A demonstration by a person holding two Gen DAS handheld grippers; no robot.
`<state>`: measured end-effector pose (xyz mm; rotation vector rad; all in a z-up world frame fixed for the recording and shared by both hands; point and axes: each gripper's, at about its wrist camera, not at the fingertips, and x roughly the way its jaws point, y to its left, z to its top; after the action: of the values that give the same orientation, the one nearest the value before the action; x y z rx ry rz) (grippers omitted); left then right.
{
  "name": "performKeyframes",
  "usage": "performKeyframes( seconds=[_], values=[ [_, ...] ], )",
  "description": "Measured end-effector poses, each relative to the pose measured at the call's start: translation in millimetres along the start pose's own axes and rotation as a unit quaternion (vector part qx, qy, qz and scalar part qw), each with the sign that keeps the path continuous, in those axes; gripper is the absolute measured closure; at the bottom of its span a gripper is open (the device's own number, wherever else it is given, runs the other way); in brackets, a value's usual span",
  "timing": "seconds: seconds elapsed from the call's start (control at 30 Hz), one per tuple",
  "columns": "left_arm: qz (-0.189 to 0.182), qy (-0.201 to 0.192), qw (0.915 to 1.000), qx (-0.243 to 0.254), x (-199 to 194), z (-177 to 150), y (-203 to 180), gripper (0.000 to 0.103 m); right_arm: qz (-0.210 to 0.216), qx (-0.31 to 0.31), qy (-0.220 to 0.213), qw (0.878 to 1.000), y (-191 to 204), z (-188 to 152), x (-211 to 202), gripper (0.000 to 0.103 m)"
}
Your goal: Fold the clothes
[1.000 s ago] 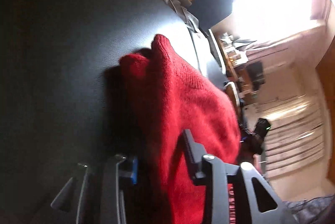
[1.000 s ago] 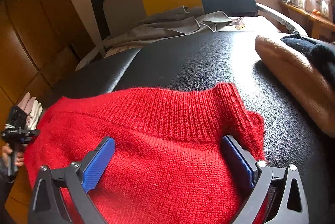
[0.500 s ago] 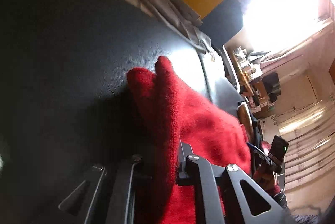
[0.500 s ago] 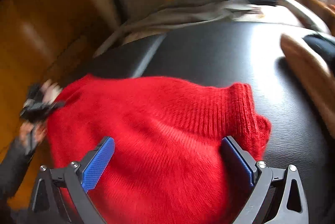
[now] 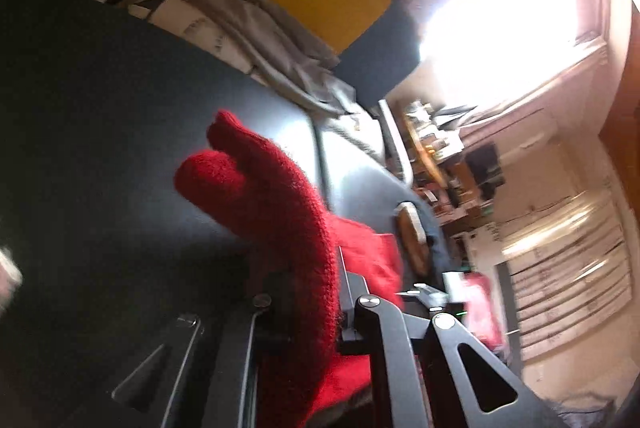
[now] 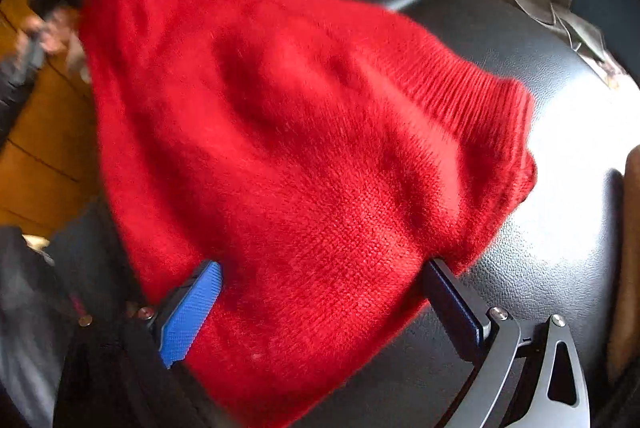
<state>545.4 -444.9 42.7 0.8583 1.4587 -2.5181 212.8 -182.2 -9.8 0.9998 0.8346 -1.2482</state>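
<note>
Red fuzzy knit sweater (image 6: pixel 304 131), ribbed hem

Bright window (image 5: pixel 500 27) beyond the black leather surface (image 5: pixel 100 107).

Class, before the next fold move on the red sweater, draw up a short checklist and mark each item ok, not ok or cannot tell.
1. Left hand-held gripper pinches the red sweater: ok; its jaws have just been closing on the knit.
2. Right hand-held gripper clamps the sweater: cannot tell; knit lies between wide-set pads.
3. Sweater spread flat: not ok, bunched.
4. Black padded surface bare beyond the sweater: ok.
5. Sleeves located: cannot tell.
</note>
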Motion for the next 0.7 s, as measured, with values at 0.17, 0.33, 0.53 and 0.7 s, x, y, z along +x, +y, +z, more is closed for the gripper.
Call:
performKeyframes(
  seconds=[0.17,0.33,0.53,0.7],
  values=[
    [-0.05,-0.013,0.9986,-0.012,12,-9,-46,0.093,-0.01,0.007,-0.035,0.999,3,-7,2,0.0],
    [-0.077,-0.02,0.9968,-0.011,42,-15,-102,0.093,-0.012,0.022,-0.072,0.997,4,-16,0,0.0],
    [-0.08,0.012,0.9968,-0.002,102,-30,-160,0.093,-0.003,0.035,-0.104,0.994,3,-23,-2,0.0],
    [-0.042,0.069,0.9967,-0.008,177,-51,-174,0.093,0.007,0.044,-0.131,0.99,2,-30,-4,0.0]
  ],
)
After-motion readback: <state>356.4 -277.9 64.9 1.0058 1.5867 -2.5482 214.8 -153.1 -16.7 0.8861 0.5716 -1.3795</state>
